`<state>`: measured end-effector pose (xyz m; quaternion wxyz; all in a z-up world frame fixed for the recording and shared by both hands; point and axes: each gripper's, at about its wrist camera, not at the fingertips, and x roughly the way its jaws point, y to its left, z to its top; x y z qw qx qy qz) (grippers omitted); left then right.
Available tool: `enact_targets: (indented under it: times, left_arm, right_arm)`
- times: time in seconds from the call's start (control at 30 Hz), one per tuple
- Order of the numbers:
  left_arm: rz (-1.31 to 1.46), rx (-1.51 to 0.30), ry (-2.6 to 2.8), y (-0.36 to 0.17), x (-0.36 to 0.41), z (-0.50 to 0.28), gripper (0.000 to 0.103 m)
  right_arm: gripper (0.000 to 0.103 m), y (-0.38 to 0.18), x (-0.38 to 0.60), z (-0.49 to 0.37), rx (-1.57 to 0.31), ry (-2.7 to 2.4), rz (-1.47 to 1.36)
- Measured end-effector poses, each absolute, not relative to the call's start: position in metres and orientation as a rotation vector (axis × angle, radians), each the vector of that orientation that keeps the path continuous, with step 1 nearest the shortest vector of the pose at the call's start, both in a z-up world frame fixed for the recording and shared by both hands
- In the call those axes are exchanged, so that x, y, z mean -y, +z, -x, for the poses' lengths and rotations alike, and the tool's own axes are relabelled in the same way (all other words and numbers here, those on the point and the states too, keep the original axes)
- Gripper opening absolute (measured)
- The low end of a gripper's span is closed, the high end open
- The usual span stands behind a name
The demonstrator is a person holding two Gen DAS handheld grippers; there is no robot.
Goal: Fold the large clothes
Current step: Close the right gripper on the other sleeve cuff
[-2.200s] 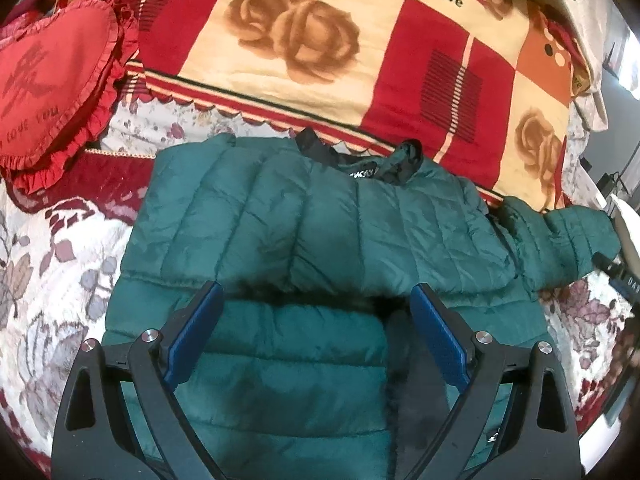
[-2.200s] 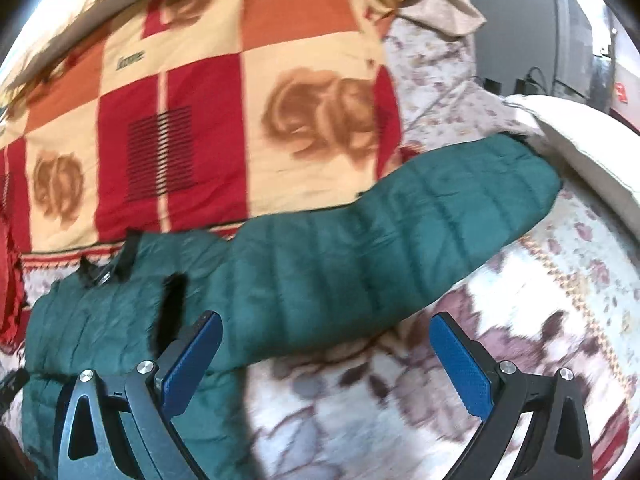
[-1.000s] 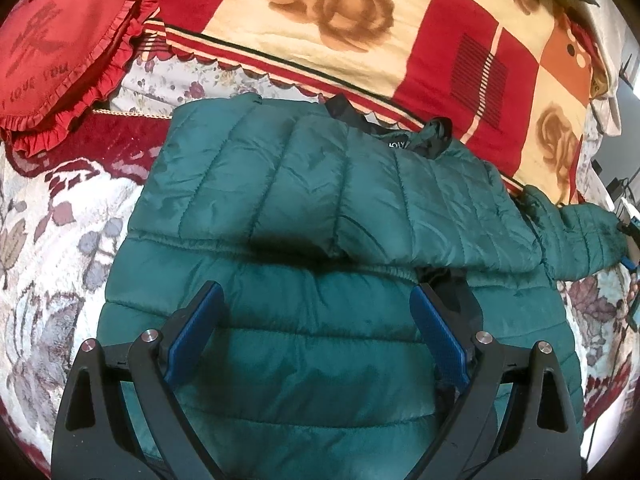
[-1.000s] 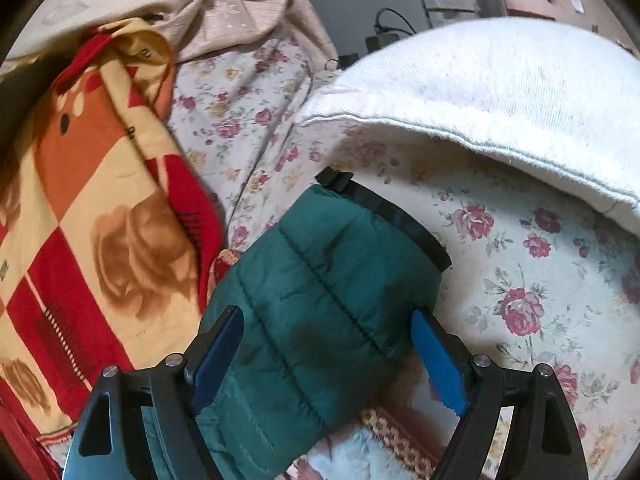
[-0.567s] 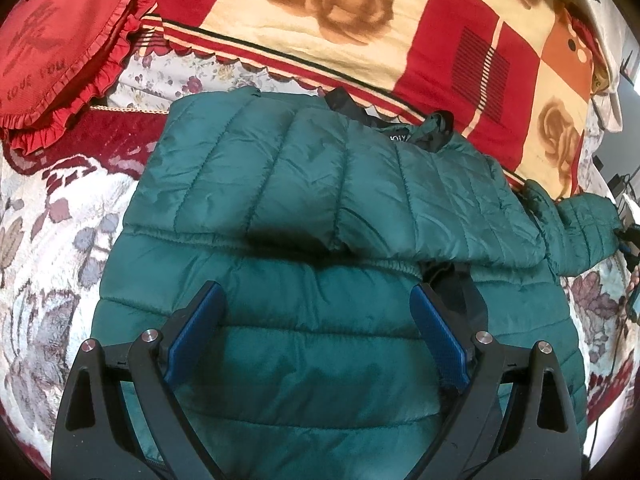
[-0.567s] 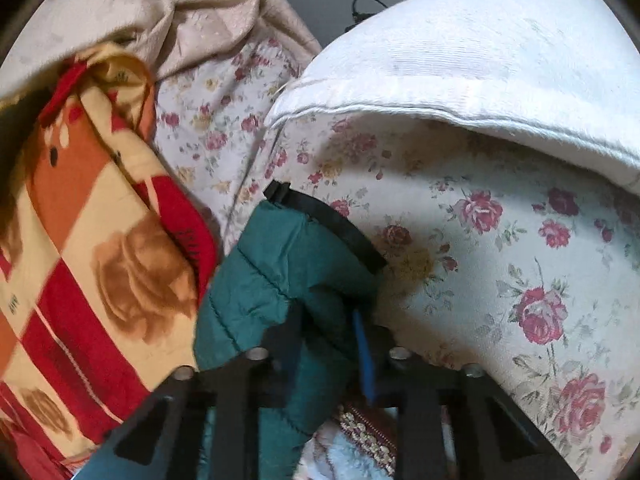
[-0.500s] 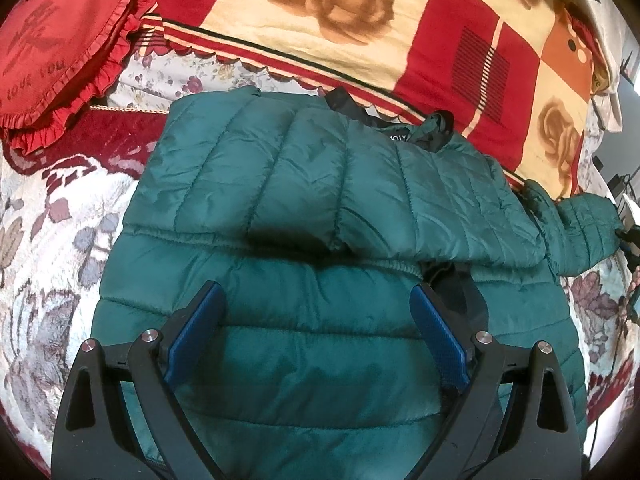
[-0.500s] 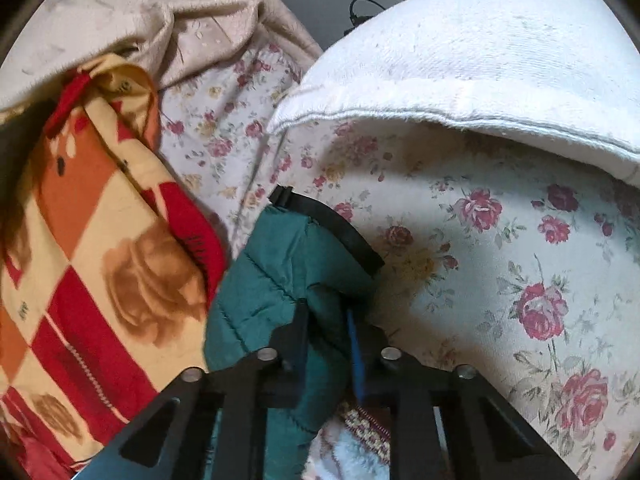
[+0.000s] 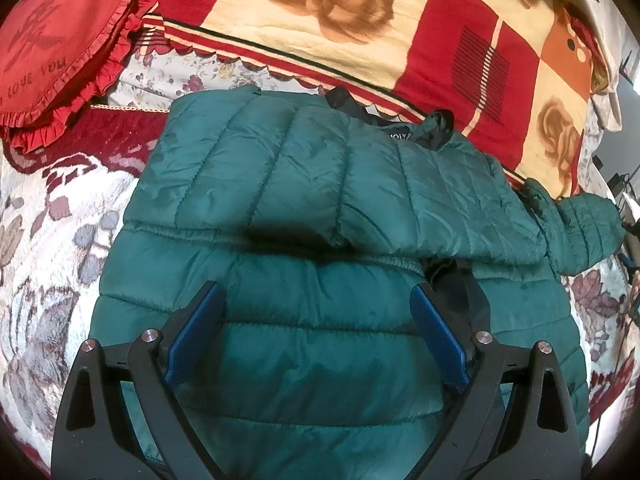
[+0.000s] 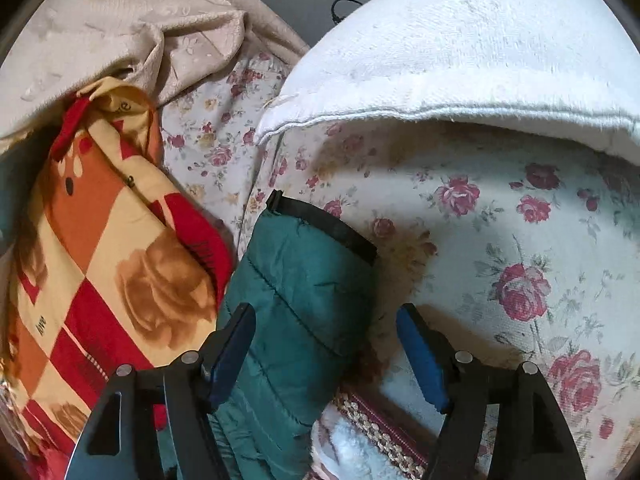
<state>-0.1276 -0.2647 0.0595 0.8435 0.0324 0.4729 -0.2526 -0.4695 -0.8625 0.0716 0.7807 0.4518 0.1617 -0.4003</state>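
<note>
1. The green puffer jacket (image 9: 320, 360) runs under the left gripper (image 9: 316, 332) and off the frame at 6 o'clock; its hem is unseen.
2. The collar label (image 9: 400, 136) is too small to read.
3. The sleeve (image 10: 296, 280) disappears beneath the right gripper (image 10: 324, 352).

My left camera looks steeply down, close over the green jacket (image 9: 320, 264), while my right camera sits nearer its sleeve cuff (image 10: 320, 228), both sharing that sleeve and the rose blanket (image 9: 360, 12).
</note>
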Motion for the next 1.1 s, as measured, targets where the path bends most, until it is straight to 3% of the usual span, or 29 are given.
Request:
enact_targets:
  times: [0.37, 0.7, 0.87, 0.97, 1.1]
  left_arm:
    - [-0.063, -1.002, -0.542, 0.056, 0.265, 0.126, 0.094]
    - [-0.062, -0.997, -0.546, 0.055, 0.265, 0.126, 0.094]
    - [-0.077, -0.995, -0.545, 0.054, 0.266, 0.127, 0.094]
    - [-0.078, -0.994, -0.546, 0.054, 0.267, 0.127, 0.094]
    - [-0.071, -0.995, -0.549, 0.055, 0.266, 0.128, 0.094]
  right_arm:
    - [0.070, 0.061, 0.861, 0.474, -0.341, -0.705, -1.135]
    - [0.070, 0.062, 0.874, 0.444, -0.350, -0.661, -1.111]
    - [0.025, 0.056, 0.872, 0.448, -0.326, -0.721, -1.095]
    - [0.013, 0.058, 0.865, 0.457, -0.310, -0.725, -1.070]
    - [0.011, 0.076, 0.850, 0.459, -0.301, -0.707, -1.022]
